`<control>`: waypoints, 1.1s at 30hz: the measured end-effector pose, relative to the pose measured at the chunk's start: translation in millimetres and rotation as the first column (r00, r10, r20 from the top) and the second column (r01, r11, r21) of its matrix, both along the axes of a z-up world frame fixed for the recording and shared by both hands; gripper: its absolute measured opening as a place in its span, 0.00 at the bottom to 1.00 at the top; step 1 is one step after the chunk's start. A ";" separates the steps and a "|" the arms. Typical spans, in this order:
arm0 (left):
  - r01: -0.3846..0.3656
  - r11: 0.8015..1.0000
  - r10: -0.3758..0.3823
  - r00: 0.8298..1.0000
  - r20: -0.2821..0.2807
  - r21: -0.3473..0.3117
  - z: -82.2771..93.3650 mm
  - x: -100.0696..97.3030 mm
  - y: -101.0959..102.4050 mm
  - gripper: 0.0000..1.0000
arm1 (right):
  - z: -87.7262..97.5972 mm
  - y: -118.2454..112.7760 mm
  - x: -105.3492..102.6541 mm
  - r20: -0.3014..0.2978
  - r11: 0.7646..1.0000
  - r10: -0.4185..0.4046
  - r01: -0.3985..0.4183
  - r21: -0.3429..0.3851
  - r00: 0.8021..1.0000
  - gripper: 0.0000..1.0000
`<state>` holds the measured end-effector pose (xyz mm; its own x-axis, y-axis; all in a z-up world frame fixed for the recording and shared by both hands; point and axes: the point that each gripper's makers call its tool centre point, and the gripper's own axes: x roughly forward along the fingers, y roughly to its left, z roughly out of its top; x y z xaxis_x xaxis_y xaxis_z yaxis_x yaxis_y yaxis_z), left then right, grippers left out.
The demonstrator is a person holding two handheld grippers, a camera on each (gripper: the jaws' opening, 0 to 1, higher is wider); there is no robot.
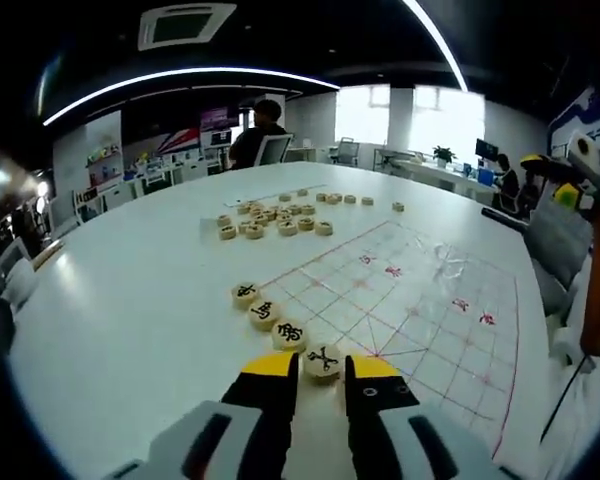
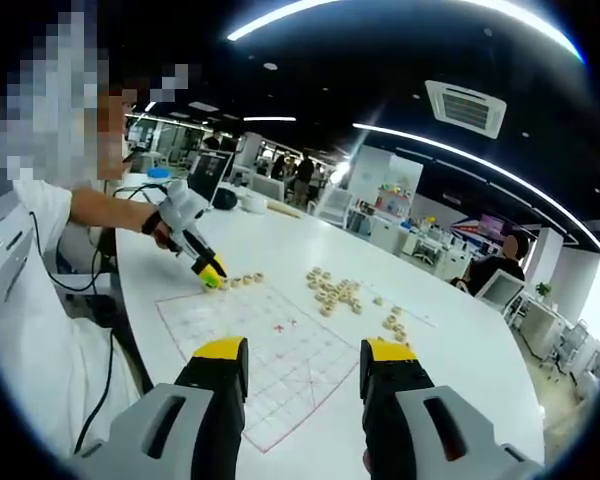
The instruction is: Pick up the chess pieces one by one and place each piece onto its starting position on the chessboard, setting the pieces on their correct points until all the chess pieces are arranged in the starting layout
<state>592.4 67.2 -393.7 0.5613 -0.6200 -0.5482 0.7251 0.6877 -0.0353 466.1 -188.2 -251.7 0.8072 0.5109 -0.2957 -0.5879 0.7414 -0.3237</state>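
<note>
So the piece (image 1: 323,361) pinched between the yellow tips of the left tool (image 1: 323,372) probably just needs to be set down square on the crossing along the near edge of the chessboard (image 1: 420,300), next in line after the three placed pieces (image 1: 267,313) that run off ahead and to the tool's left. It looks best lowered flat and only let go once it's centred, with the jaws spread gently so it isn't dragged off its point. Whether it's already resting on the table (image 1: 130,300) can't be told. The loose pile (image 1: 275,221) is waiting well ahead of the tool. The right tool (image 2: 305,365) is held spread with nothing in it, above the board's near corner.
</note>
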 end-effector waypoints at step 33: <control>-0.069 0.996 0.072 0.995 0.073 -0.050 24.2 119.0 -45.7 0.30 | -1.3 -5.6 0.3 -0.005 1.000 -0.008 0.008 0.007 1.000 0.45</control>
